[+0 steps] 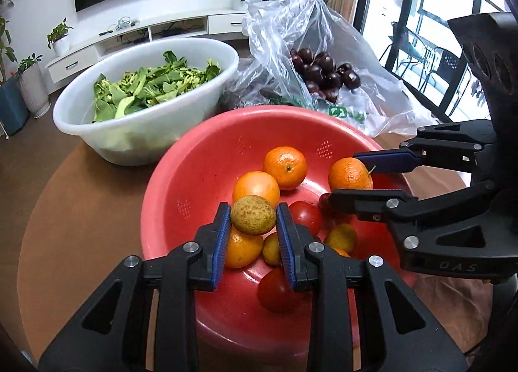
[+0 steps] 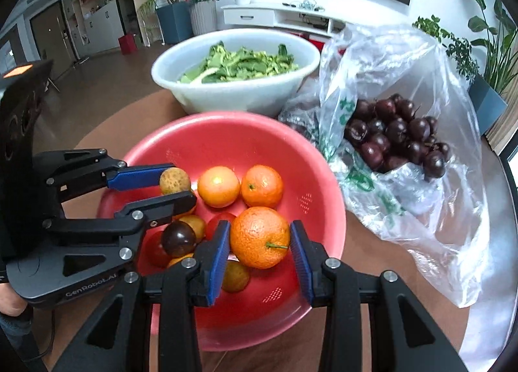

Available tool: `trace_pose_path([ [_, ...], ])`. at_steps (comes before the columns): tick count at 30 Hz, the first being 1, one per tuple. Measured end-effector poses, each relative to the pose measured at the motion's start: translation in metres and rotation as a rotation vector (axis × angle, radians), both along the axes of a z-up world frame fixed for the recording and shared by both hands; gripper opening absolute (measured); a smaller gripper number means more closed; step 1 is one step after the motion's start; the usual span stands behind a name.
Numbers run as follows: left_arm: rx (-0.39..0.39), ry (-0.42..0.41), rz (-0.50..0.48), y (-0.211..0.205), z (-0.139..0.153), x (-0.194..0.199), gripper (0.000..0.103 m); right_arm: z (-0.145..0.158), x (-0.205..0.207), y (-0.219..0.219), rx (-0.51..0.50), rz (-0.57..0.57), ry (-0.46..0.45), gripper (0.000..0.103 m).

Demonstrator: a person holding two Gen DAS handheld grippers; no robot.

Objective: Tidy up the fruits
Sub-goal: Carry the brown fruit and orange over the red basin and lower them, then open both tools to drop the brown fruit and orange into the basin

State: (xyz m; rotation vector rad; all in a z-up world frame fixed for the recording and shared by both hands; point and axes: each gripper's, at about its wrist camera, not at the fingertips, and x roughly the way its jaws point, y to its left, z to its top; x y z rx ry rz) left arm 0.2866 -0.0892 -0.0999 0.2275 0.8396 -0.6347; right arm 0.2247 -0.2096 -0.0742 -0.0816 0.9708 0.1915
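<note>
A red colander bowl (image 1: 181, 177) (image 2: 194, 142) holds oranges, tomatoes, small yellow-green fruits and a dark purple fruit (image 2: 178, 239). My left gripper (image 1: 253, 219) (image 2: 176, 182) is shut on a speckled yellow-green fruit (image 1: 253, 215) (image 2: 174, 180), held just above the pile. My right gripper (image 2: 260, 242) (image 1: 351, 179) is closed around an orange with a green stem (image 2: 259, 236) (image 1: 349, 174) at the bowl's right side; both pads touch it.
A white basin of green leaves (image 1: 136, 132) (image 2: 226, 93) stands behind the red bowl. A clear plastic bag of dark purple fruits (image 1: 323, 74) (image 2: 398, 135) lies at the right. All sit on a round brown table (image 1: 81, 197).
</note>
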Motion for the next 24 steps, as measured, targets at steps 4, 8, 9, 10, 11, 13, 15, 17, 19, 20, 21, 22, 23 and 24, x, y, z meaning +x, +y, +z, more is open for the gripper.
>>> trace_pose_path([
  [4,0.015,-0.005,-0.003,-0.002,0.001,0.001,0.037,-0.006,0.002,0.001,-0.018,0.008,0.002,0.041],
  [8,0.001,-0.008,0.015,0.005,0.004,0.002,0.053,-0.006,0.001,0.004,-0.047,0.018,-0.003,0.041],
  [9,-0.001,-0.011,0.015,0.006,0.006,0.001,0.054,-0.006,0.000,0.004,-0.049,0.020,-0.005,0.041],
  [10,-0.001,-0.017,0.015,0.007,0.008,-0.001,0.054,-0.006,-0.001,0.004,-0.049,0.022,-0.005,0.041],
  [11,0.000,-0.024,0.015,0.008,0.010,-0.003,0.054,-0.006,0.000,0.004,-0.049,0.024,-0.004,0.043],
  [13,-0.003,-0.040,0.014,0.009,0.017,-0.010,0.058,-0.003,-0.004,0.005,-0.052,0.029,-0.016,0.049],
  [15,-0.020,-0.053,0.011,0.013,0.026,-0.016,0.064,-0.002,-0.004,0.007,-0.057,0.033,-0.027,0.051],
  [17,-0.025,-0.063,0.015,0.016,0.032,-0.022,0.064,0.002,-0.009,0.007,-0.054,0.039,-0.035,0.051],
  [19,-0.030,-0.070,0.020,0.020,0.038,-0.028,0.066,0.005,-0.015,0.007,-0.059,0.038,-0.043,0.051],
  [20,-0.037,-0.072,0.021,0.022,0.041,-0.032,0.070,0.007,-0.019,0.006,-0.052,0.037,-0.047,0.051],
  [21,-0.041,-0.077,0.025,0.024,0.043,-0.036,0.075,0.010,-0.022,0.006,-0.048,0.034,-0.052,0.051],
  [22,-0.046,-0.083,0.034,0.028,0.047,-0.041,0.076,0.012,-0.024,0.006,-0.046,0.031,-0.058,0.051],
  [23,-0.051,-0.086,0.040,0.031,0.049,-0.045,0.079,0.014,-0.028,0.006,-0.042,0.028,-0.064,0.052],
  [24,-0.058,-0.090,0.048,0.035,0.051,-0.050,0.085,0.018,-0.032,0.005,-0.036,0.025,-0.072,0.052],
])
